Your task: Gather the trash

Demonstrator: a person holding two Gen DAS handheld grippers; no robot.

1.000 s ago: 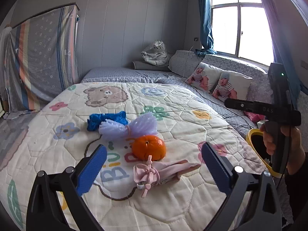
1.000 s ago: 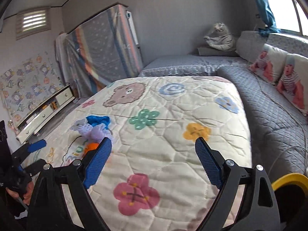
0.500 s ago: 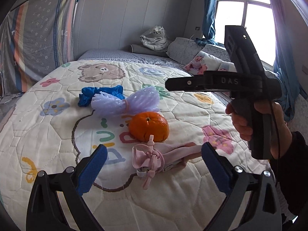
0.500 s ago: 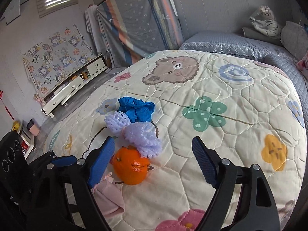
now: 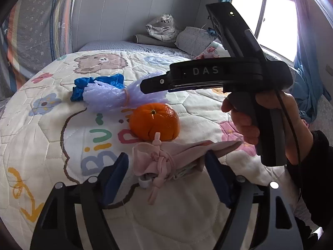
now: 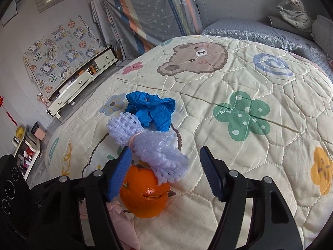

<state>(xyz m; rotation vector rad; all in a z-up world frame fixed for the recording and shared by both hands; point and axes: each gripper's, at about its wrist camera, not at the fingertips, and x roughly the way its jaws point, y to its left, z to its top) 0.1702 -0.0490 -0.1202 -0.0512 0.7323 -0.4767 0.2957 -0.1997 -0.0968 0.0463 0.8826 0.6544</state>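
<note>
Both grippers are showing black frames with silver screws and ribbed blue pads: left gripper (image 5: 166, 170), right gripper (image 6: 165, 174). At three o'clock in the left view, the right hand (image 5: 268, 120) is wearing a black sleeve (image 5: 312, 179); white "DAS" lettering is showing, a black cable trailing.

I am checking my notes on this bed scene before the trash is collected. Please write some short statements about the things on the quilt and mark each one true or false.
1. The orange lies between the pink knotted cloth and the purple foam net. True.
2. The blue glove lies on the bear picture. False: it lies nearer, beside the foam net.
3. The left gripper has the pink cloth between its closing jaws. True.
4. The foam net is tied with a green string. False: a pink band cinches it.
</note>
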